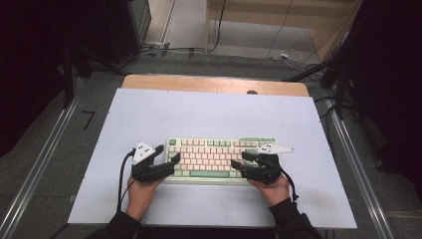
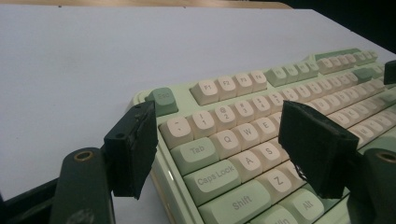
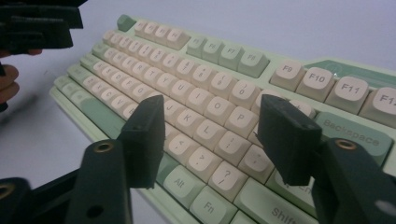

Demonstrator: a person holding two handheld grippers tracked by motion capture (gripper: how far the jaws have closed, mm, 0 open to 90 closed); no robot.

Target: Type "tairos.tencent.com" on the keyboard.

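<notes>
My left gripper (image 1: 168,153) jaws wide, nothing between them, hovering at the keyboard's (image 1: 214,155) left end near Esc/Tab. My right gripper (image 1: 251,158) jaws apart, empty, over the right-side keys near P/Backspace. Keyboard sits mid-table (image 1: 149,114), on its near half.
</notes>
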